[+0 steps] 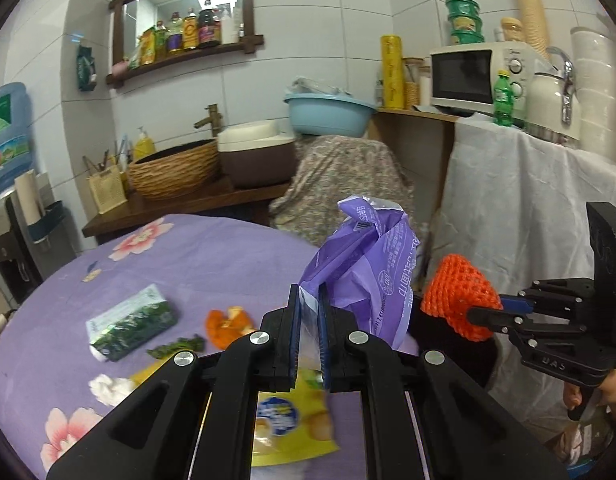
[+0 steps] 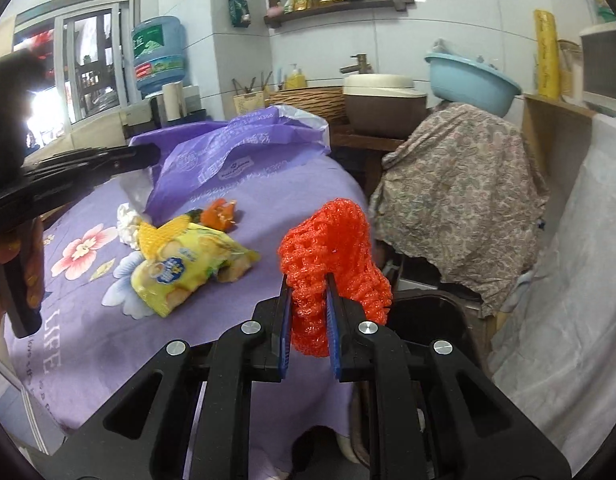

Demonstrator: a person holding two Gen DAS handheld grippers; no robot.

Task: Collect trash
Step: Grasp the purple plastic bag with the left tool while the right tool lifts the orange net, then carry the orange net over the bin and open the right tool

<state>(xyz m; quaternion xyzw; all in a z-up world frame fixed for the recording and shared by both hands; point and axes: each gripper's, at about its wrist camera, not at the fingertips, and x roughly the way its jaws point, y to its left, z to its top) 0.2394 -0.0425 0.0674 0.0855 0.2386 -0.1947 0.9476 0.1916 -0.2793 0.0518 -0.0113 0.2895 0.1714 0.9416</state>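
The right gripper [image 2: 310, 312] is clenched on an orange foam net [image 2: 332, 256] above what looks like a dark bin [image 2: 436, 320]; the left gripper [image 1: 309, 336] pinches a purple plastic bag [image 1: 364, 268]. Farther off, a yellow snack packet [image 2: 188, 272], orange peel [image 2: 220, 214], tissue [image 2: 128, 224] and green wrapper [image 1: 132, 322] remain on the table [image 2: 268, 196], so collection seems barely begun.

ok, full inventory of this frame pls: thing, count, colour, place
plastic bag: 1, purple, lifted above table, in left tool
foam net: 1, orange, in right tool, over bin
bin: 1, black, beside table
snack bag: 1, yellow, on table
green packet: 1, green and white, on table
peel: 1 pile, orange, on table
tissue: 1, white, on table
tablecloth: 1, purple floral
basin: 1, blue, on covered stand
microwave: 1, white, on shelf
left tool: shut on plastic bag
right tool: shut on foam net
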